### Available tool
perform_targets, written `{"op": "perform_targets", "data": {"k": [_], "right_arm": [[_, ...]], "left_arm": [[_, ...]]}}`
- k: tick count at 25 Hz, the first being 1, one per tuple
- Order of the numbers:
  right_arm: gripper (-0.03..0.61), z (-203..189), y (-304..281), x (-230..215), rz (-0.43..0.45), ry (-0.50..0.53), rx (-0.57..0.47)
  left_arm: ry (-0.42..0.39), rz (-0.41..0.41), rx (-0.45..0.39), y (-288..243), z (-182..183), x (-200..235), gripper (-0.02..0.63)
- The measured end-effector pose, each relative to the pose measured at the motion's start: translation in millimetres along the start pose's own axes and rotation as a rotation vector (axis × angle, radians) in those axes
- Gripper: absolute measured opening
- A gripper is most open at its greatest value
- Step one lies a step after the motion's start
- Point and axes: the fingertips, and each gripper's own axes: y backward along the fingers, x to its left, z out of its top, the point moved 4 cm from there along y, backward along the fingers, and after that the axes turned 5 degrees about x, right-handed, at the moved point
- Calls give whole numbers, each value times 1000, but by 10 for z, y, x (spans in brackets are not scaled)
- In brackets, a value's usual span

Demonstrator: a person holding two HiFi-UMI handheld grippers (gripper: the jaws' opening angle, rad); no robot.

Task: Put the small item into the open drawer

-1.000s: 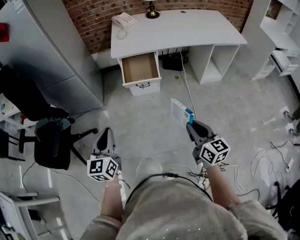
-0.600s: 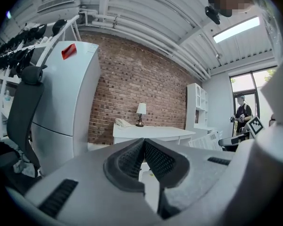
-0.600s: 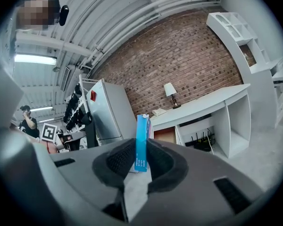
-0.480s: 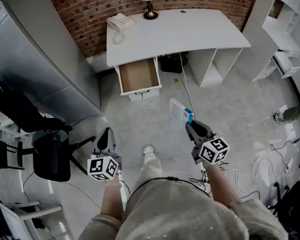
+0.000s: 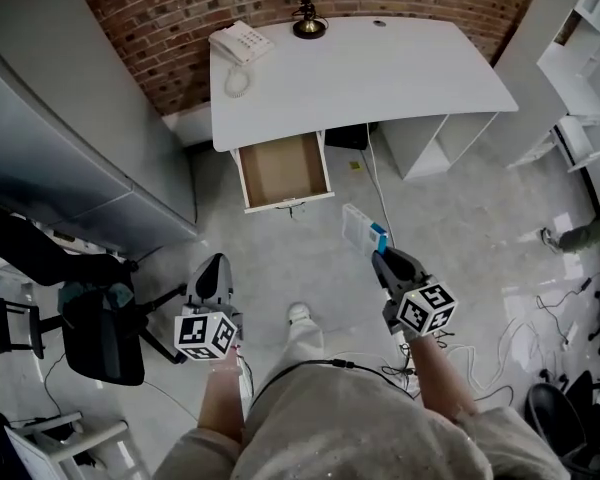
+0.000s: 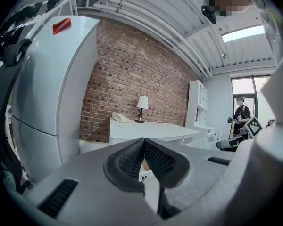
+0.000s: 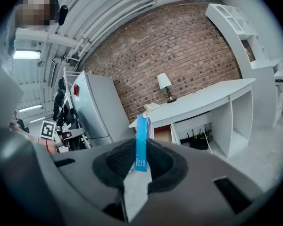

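The right gripper (image 7: 140, 166) pinches a slim blue-and-white box (image 7: 141, 142) edgewise, jaws partly apart around it. The box hangs in the air well short of the open drawer (image 5: 283, 171) (pulled out past the desk (image 5: 380, 68) edge), with open floor (image 5: 300, 258) between them. The left gripper (image 6: 144, 149), jaws pressed together on nothing, is also well short of the drawer.

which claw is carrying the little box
The right claw, clamped on the blue-and-white box; the left claw is shut with nothing between its jaws.
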Motion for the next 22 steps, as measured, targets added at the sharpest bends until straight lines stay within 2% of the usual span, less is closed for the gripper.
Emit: {"op": "perform_targets", "data": {"k": [6, 13, 22], "right_arm": [[72, 97, -484, -93, -28, -23, 23], [72, 130, -947, -187, -64, -53, 43], [73, 45, -1301, -324, -87, -91, 77]], "left_arm": [[15, -12, 18, -436, 79, 395, 6], [17, -60, 32, -834, 94, 662, 6], [49, -74, 60, -1109, -55, 784, 6]]}}
